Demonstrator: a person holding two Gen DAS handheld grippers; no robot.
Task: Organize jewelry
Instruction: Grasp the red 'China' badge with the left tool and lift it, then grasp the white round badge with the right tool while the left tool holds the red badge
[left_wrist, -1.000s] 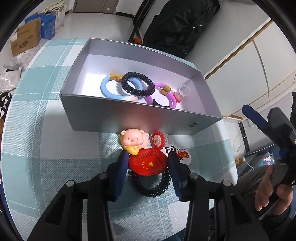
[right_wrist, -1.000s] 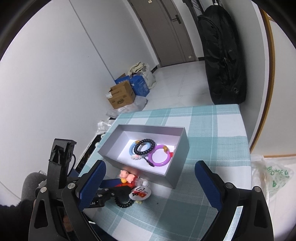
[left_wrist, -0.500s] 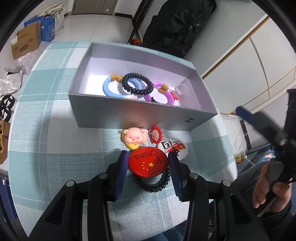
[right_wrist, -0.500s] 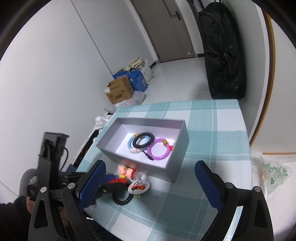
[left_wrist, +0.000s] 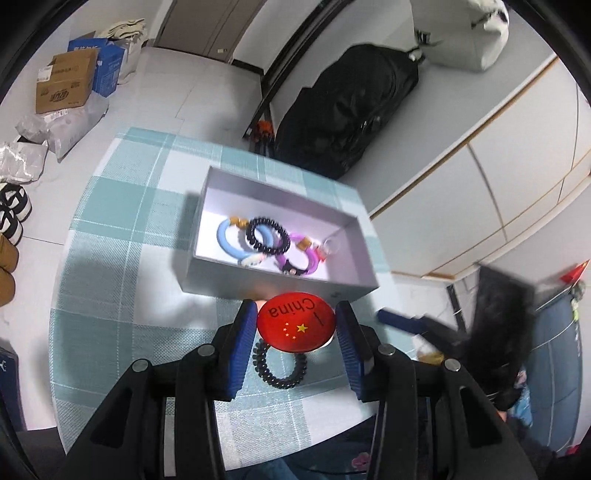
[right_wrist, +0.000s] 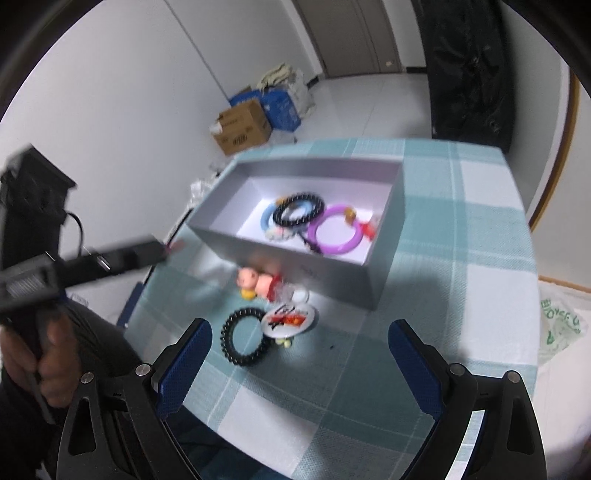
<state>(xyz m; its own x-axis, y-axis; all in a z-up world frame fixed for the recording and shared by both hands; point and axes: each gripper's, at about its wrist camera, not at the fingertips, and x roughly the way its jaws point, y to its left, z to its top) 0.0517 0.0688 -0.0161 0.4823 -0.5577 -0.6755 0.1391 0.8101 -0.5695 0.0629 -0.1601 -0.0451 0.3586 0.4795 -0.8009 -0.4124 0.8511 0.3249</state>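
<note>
My left gripper (left_wrist: 296, 325) is shut on a round red badge (left_wrist: 295, 317) with "China" and yellow stars, held above the table just in front of the grey box (left_wrist: 229, 284). Below the badge a black spiral hair tie (left_wrist: 280, 369) lies on the cloth. Inside the box lie a blue bangle (left_wrist: 229, 240), a black bead bracelet (left_wrist: 269, 236) and a purple bangle (right_wrist: 334, 234). My right gripper (right_wrist: 299, 343) stands open above the hair tie (right_wrist: 245, 341), a white badge (right_wrist: 290, 317) and a pink pig charm (right_wrist: 255, 282).
The teal checked tablecloth (left_wrist: 129, 277) covers a small table whose front edge is close below both grippers. A black bag (left_wrist: 343, 110) leans behind the table. Cardboard boxes (right_wrist: 242, 127) sit on the floor. A person's hand (right_wrist: 33, 354) grips the left tool.
My left gripper has risen with the red badge, lifting it off the hair tie and away from the pig charm. My right gripper has sunk closer to the loose pieces in front of the box.
</note>
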